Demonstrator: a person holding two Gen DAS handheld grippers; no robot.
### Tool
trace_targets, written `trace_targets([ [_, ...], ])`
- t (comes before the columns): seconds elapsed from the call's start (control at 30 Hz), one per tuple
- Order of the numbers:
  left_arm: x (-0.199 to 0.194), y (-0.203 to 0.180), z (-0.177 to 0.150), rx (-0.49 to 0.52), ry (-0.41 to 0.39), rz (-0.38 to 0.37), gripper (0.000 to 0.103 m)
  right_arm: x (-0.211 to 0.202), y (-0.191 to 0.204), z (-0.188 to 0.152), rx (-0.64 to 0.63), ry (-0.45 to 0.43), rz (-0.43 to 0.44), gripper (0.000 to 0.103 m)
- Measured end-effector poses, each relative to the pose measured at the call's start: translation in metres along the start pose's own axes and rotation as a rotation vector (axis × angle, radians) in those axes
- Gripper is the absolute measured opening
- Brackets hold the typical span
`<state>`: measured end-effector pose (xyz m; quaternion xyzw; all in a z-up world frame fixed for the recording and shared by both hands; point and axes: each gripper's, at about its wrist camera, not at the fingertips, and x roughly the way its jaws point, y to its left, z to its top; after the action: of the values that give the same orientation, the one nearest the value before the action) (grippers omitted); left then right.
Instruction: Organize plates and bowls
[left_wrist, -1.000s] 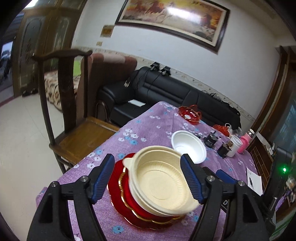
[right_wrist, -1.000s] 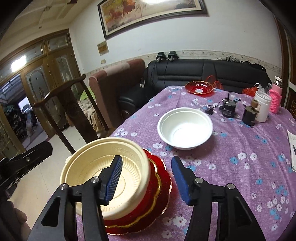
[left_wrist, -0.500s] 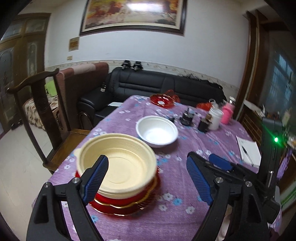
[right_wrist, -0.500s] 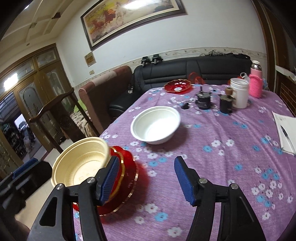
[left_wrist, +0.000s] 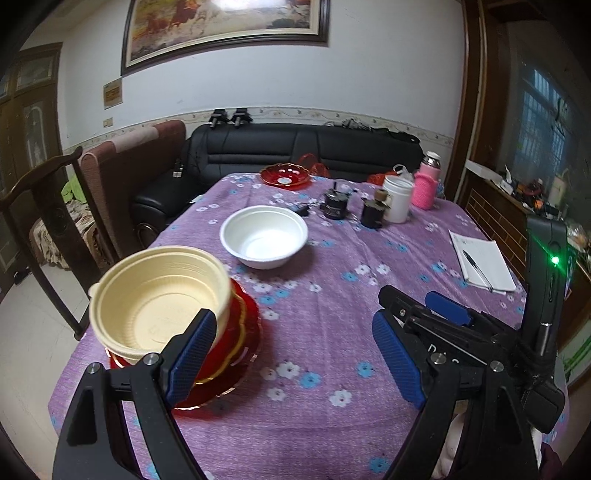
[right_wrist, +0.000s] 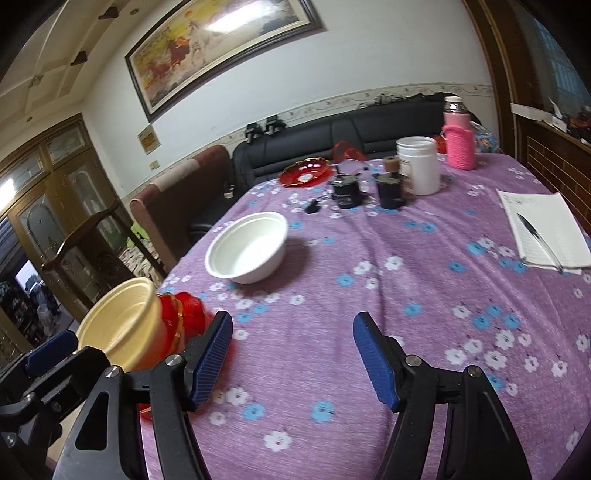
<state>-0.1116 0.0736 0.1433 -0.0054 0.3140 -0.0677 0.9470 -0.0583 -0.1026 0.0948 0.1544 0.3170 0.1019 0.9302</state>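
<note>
the left gripper (left_wrist: 291, 349) is seen standing wide, nothing between its pads, and the right gripper (right_wrist: 291, 354) likewise bare over the purple cloth, its jaws just having been opening further with no dish between them. both are held clear of the stack, which suggests a stacking step is finished and the next dish is being sought. taking the cream bowl (left_wrist: 159, 295) as the landmark: it is nested on top of the red plates (left_wrist: 236, 343) at the near-left corner of the table (left_wrist: 332, 332), and nothing is carried inside it. just beyond it, toward the table's middle, the white bowl (left_wrist: 264, 236) is left upright and empty, probably next to be gathered. well beyond it, at the far edge by the sofa, a red dish (left_wrist: 284, 174) is waiting alone.
</note>
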Motion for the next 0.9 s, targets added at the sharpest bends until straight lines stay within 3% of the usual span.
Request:
trace_targets([
  [0.37, 0.009, -0.027, -0.010, 0.051, 0.035, -0.033, 0.086, -0.006, -0.030, -0.011, 0.022, 0.004, -0.053, 0.073],
  [0.9, 0.011, -0.025, -0.015, 0.045, 0.053, -0.033, 0.086, -0.006, -0.025, -0.015, 0.021, 0.012, -0.050, 0.073],
])
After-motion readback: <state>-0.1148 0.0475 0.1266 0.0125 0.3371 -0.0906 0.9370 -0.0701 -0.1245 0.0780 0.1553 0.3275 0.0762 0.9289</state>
